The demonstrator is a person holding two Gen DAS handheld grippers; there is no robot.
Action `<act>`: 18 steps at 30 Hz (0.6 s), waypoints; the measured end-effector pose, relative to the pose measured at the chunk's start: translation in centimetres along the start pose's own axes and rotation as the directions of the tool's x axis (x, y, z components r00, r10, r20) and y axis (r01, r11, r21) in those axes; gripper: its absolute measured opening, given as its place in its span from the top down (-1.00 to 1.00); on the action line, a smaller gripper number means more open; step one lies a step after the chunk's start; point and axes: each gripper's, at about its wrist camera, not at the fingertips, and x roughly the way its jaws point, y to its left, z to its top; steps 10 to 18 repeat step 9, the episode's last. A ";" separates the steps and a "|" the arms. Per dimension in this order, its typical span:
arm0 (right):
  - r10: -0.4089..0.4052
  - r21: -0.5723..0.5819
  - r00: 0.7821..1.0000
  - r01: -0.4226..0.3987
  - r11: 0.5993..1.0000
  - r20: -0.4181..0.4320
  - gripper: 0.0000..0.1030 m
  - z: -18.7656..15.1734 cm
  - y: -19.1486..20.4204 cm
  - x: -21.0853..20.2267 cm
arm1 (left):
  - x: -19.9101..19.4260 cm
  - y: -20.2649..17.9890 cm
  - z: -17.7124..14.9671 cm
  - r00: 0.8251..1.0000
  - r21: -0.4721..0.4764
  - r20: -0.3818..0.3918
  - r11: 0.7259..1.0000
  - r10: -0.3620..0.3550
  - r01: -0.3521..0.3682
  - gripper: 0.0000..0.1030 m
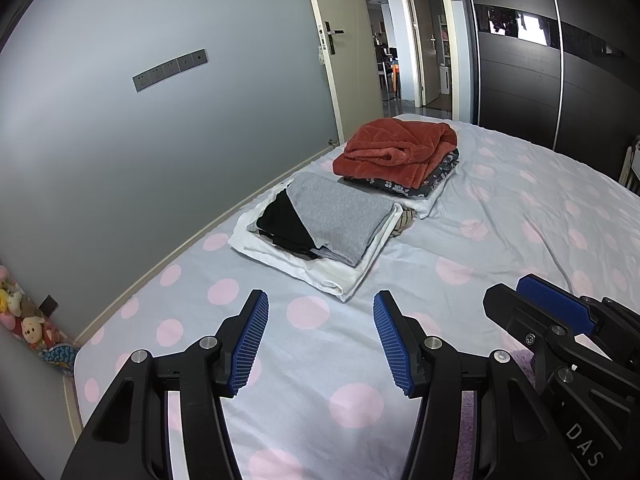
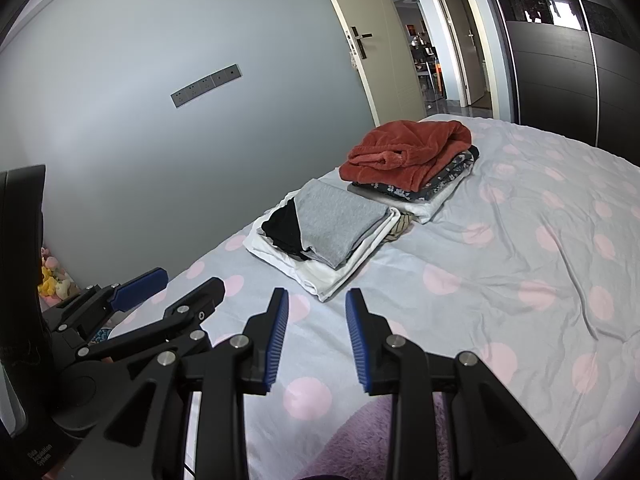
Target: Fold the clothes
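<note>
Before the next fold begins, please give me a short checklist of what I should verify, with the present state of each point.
1. Left claw open, nothing between its fingers: ok.
2. Right claw open and empty: ok.
3. Near pile topped by the grey garment lies folded: ok.
4. Far pile topped by the red fleece stands without sliding: ok.
5. Dotted bedsheet has free space for folding: ok.
6. Purple fluffy garment below the claws is spread flat: cannot tell.
</note>
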 end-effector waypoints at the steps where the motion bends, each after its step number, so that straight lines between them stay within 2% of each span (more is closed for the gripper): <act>1: 0.000 0.000 1.000 0.000 1.000 0.000 0.44 0.0 0.0 -0.1 | -0.1 0.0 0.0 1.000 0.000 0.000 1.000 0.000 0.000 -0.10; 18: 0.003 -0.005 1.000 -0.003 1.000 0.000 0.44 -0.2 0.0 -0.4 | -0.3 -0.2 -0.2 1.000 -0.002 0.002 1.000 0.001 -0.001 -0.10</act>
